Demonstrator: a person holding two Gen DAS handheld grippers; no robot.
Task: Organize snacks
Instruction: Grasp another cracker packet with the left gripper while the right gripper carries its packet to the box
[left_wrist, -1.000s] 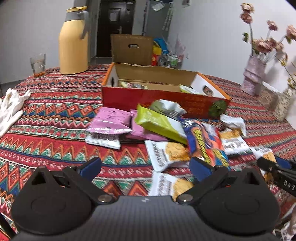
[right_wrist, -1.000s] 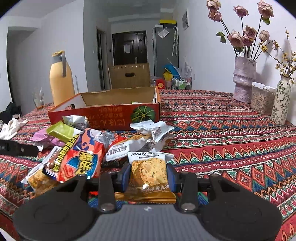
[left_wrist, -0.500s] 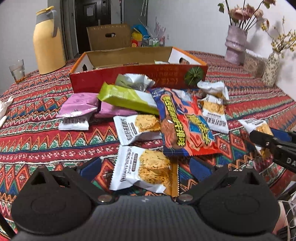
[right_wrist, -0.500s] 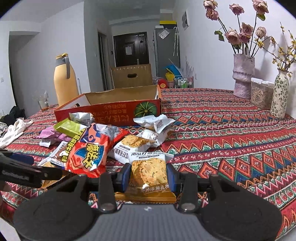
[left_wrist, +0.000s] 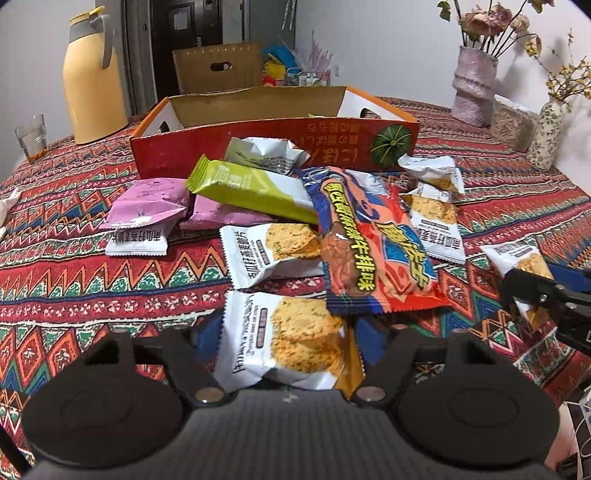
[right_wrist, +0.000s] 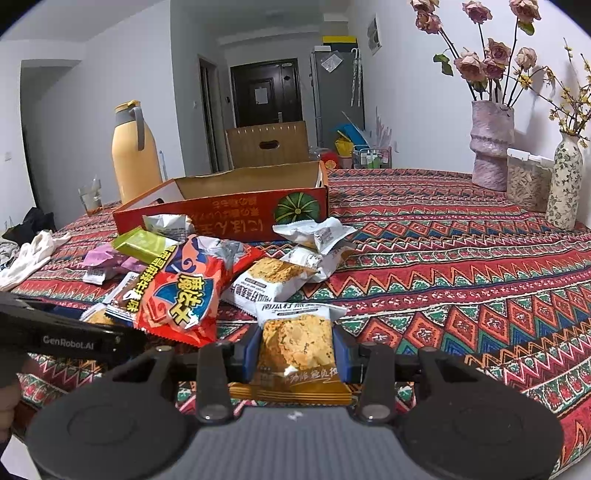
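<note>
Loose snack packets lie heaped on the patterned tablecloth in front of an open red cardboard box (left_wrist: 258, 147) (right_wrist: 221, 218). My left gripper (left_wrist: 288, 336) has its jaws closing on a white cookie packet (left_wrist: 291, 332), and the blue pads touch the packet's two ends. A big red-and-blue snack bag (left_wrist: 369, 251) (right_wrist: 184, 291) overlaps that packet's far edge. My right gripper (right_wrist: 297, 350) is shut on another cookie packet (right_wrist: 297, 339), held just above the cloth. The right gripper (left_wrist: 543, 295) also shows at the right edge of the left wrist view.
A green bar (left_wrist: 251, 188), pink packets (left_wrist: 147, 199) and more cookie packets (left_wrist: 269, 251) lie near the box. A yellow thermos (left_wrist: 94, 74) and a glass (left_wrist: 31, 136) stand far left. Two vases (right_wrist: 491, 147) and a jar (right_wrist: 524, 181) stand at right, and a white cloth (right_wrist: 29, 258) lies at left.
My left gripper came down and in toward the near cookie packet, then its jaws drew in from wide open onto the packet's ends. The right gripper kept still with its packet.
</note>
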